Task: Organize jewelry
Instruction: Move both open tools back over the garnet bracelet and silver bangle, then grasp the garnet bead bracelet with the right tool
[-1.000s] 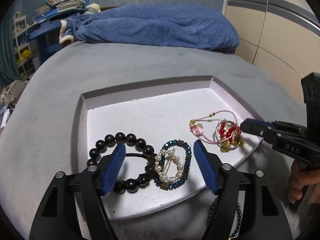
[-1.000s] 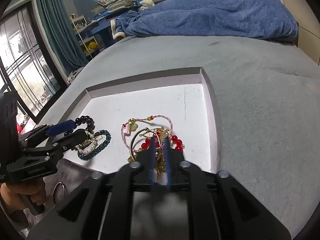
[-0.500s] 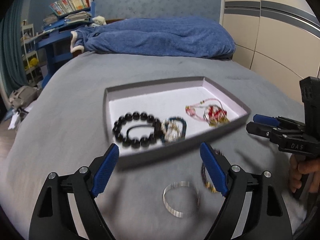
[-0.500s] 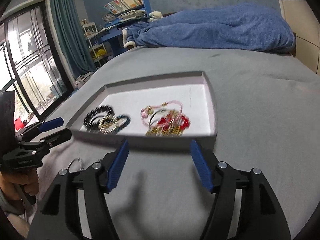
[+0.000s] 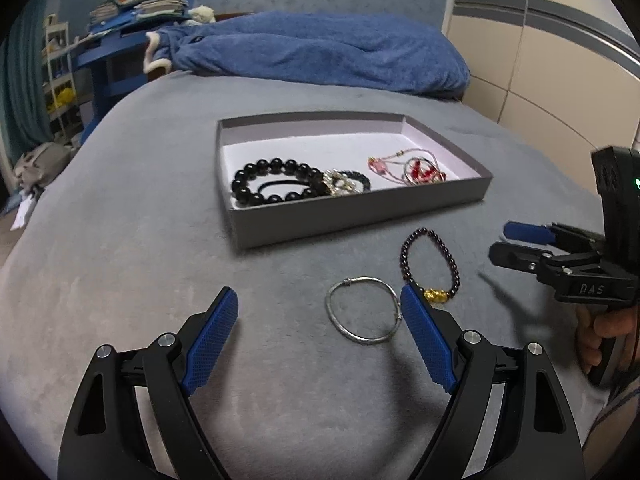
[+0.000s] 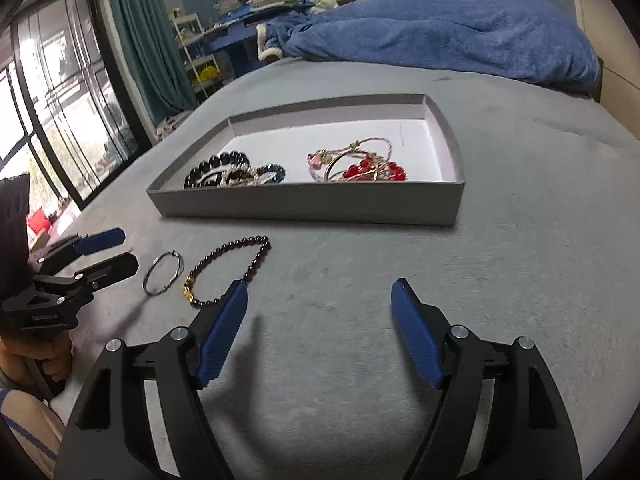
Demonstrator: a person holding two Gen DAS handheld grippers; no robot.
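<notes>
A grey tray (image 5: 360, 220) (image 6: 312, 202) on the bed holds a black bead bracelet (image 5: 276, 186), a pearl and blue bead bracelet (image 5: 346, 182) and a red and pink bracelet tangle (image 5: 412, 168) (image 6: 356, 168). In front of the tray on the blanket lie a silver bangle (image 5: 364, 310) (image 6: 163, 267) and a dark purple bead bracelet with a gold charm (image 5: 430, 266) (image 6: 228, 270). My left gripper (image 5: 318, 306) is open and empty, just short of the bangle. My right gripper (image 6: 320, 296) is open and empty, to the right of the purple bracelet.
The grey blanket (image 5: 120, 240) covers the bed. A blue quilt (image 5: 320, 52) lies at the far end. A blue desk with books (image 5: 132, 12) and a window (image 6: 52, 120) stand at the left, wardrobe doors (image 5: 560, 60) at the right.
Both grippers pulled back out of the tray toward the near side of the bed. The right gripper opened and left the red bracelet tangle in the tray. The bangle and purple bracelet came into view.
</notes>
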